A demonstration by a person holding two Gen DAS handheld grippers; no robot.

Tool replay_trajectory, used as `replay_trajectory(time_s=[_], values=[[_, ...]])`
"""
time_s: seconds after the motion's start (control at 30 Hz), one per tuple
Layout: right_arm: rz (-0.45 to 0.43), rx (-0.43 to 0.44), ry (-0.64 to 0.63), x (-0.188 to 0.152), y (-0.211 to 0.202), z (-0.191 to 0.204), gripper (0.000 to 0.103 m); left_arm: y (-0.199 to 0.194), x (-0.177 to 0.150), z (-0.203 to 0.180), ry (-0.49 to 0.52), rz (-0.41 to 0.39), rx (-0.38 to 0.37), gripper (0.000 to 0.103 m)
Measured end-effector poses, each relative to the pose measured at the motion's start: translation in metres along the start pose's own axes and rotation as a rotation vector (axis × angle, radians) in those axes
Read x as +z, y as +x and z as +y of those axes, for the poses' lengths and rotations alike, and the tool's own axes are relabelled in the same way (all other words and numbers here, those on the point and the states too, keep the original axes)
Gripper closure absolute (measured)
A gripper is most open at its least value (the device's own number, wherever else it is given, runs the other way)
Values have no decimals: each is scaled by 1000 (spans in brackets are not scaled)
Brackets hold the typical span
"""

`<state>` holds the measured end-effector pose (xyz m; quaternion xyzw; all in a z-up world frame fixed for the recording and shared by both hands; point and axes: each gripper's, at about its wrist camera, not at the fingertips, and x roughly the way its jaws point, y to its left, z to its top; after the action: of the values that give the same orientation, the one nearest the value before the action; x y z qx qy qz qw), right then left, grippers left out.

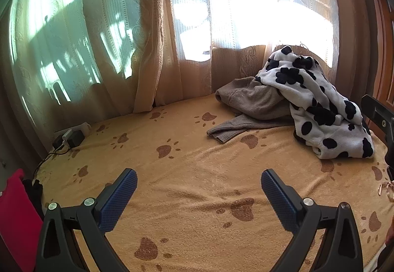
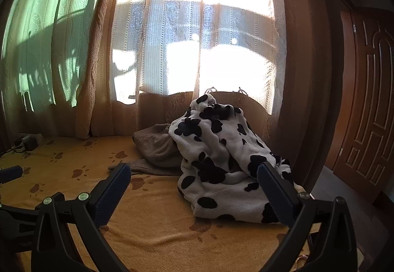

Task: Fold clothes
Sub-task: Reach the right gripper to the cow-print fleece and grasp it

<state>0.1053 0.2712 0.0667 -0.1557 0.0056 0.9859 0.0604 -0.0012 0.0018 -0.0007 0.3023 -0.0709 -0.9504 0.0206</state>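
Observation:
A crumpled white fleece garment with black spots (image 1: pixel 317 99) (image 2: pixel 221 161) lies in a heap at the far right of the bed. It partly covers a grey-brown knit sweater (image 1: pixel 251 104) (image 2: pixel 157 146), whose sleeve trails out to the left. My left gripper (image 1: pixel 199 179) hangs open over the bare blanket, well short of the heap. My right gripper (image 2: pixel 194 174) is open too, close in front of the spotted garment, with nothing between its fingers. The right gripper's body shows at the right edge of the left wrist view.
An orange blanket with brown paw prints (image 1: pixel 197 163) (image 2: pixel 73 173) covers the bed. Curtains (image 1: pixel 147 38) hang behind it over a bright window. Chargers and a cable (image 1: pixel 69 137) sit at the back left. Something red (image 1: pixel 17 210) lies at the left edge. A wooden door (image 2: pixel 369 99) stands on the right.

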Motion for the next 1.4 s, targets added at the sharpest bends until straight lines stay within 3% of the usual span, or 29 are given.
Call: replay_trajectory(time_s=[0.3,0.7,0.87,1.0,1.03,1.13,1.4], values=[[43,-17,28,-15,14,-2,0,13,7,-20,49,-2,-17,1],[81,-80,54,-9,33,-29,0,29,26,-34,53,-31,-33,1],[-25,-71,113,0,24,-53,0,48,15,-31,44,9,-46,1],[-161,-36,134,21,25,-69,0,57,11,-24,18,1,-62,1],[-148,-22,133,26,35,-74,0,57,11,-23,13,-7,-67,1],[11,21,145,34,84,-81,0,63,11,-20,9,1,-89,1],[62,113,182,43,155,-78,0,91,1,-4,-38,94,-145,1]])
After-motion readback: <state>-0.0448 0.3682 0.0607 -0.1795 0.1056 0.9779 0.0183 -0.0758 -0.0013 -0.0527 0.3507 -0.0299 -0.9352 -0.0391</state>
